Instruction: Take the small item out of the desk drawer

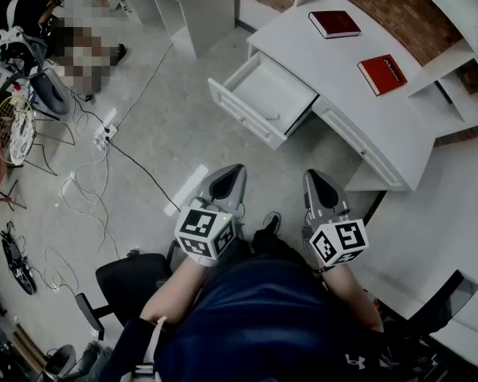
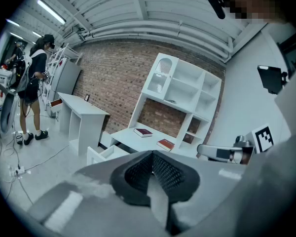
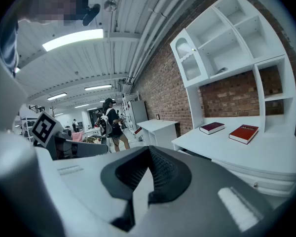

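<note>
The white desk [image 1: 358,106] stands ahead with its drawer [image 1: 263,95] pulled open; in the left gripper view the drawer [image 2: 100,152] shows low and left of centre. A faint pale shape [image 1: 272,116] lies inside near the drawer's front, too small to tell what it is. My left gripper [image 1: 230,170] and right gripper [image 1: 315,174] are held close to my body, well short of the drawer and pointing toward it. Both are shut with nothing between their fingers, the left gripper [image 2: 151,155] and the right gripper [image 3: 148,150] each showing pads pressed together.
Two red books [image 1: 334,24] [image 1: 382,74] lie on the desk top under a white shelf unit [image 2: 182,95]. Cables and a power strip [image 1: 107,132] trail over the floor at left. A second white desk [image 1: 187,6] stands behind. A person [image 2: 32,83] stands far off.
</note>
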`<control>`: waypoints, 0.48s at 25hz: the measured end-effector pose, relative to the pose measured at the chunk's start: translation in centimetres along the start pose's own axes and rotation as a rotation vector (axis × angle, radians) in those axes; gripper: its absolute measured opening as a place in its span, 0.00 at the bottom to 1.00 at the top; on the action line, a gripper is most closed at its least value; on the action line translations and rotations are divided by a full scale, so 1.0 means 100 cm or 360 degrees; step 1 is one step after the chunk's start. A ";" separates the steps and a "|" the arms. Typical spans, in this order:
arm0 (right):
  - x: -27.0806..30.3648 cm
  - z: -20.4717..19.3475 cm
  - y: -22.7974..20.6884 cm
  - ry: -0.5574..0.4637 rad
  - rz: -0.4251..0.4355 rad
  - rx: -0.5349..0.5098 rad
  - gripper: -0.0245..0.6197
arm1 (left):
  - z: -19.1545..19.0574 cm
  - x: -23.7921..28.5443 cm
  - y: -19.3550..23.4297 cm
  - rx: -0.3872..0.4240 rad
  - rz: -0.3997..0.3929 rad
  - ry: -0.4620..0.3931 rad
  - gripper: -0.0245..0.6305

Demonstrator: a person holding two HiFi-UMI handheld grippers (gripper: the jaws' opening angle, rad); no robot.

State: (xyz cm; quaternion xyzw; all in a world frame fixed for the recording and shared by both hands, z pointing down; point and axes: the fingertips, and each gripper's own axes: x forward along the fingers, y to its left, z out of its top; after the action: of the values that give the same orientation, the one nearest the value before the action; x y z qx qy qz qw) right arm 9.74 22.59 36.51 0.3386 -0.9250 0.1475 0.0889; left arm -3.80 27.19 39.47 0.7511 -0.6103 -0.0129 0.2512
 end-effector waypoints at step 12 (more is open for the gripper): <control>-0.007 0.009 0.023 -0.0082 0.0005 0.0016 0.04 | 0.004 -0.024 0.009 0.0029 0.0003 -0.0022 0.04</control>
State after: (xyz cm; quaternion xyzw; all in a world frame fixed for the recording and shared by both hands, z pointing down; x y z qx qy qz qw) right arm 8.74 24.36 35.00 0.3411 -0.9268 0.1437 0.0631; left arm -5.31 29.14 38.77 0.7529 -0.6127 -0.0122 0.2401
